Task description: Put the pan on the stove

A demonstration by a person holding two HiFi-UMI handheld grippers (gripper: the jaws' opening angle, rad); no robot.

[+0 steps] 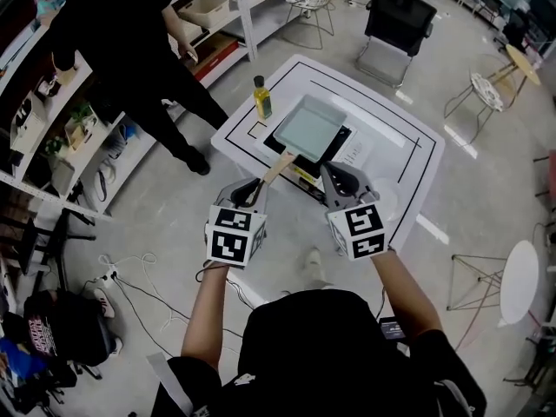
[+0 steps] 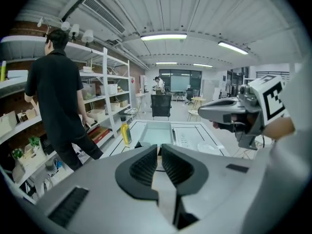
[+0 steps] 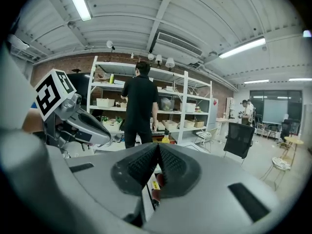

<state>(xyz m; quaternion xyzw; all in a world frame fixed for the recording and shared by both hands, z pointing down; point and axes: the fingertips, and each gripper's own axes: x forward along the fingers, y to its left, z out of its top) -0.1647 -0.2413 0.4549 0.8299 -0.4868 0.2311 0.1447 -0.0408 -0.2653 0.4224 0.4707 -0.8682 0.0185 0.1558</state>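
Two grippers are held out side by side over the near edge of a white table [image 1: 408, 163]. The left gripper [image 1: 254, 191] has its jaws drawn in to a narrow slot, closed on the end of a wooden handle [image 1: 278, 168]; its own view shows the left gripper [image 2: 159, 152] with the pads almost parallel and the handle's tip entering between them. The right gripper [image 1: 330, 179] holds nothing. In its own view the right gripper [image 3: 158, 152] has its pads pressed together at the tips.

That handle belongs to the pan [image 1: 308, 127], a pale rectangular one that sits over the black stove [image 1: 345, 137] near the middle of the table, with the handle slanting back toward the near edge. Whether the pan rests fully on the stove I cannot tell. From the left gripper view the pan [image 2: 157, 132] lies straight ahead of the jaws.

A white plate [image 1: 387, 205] lies by the table's near right edge, just beside the right gripper. A yellow oil bottle [image 1: 261, 98] stands upright near the far left corner, well apart from the pan.

Beyond the table on the left, a person in black [image 1: 139, 50] stands facing white shelves [image 1: 217, 7]. A black office chair [image 1: 395, 24] stands past the table's far edge.
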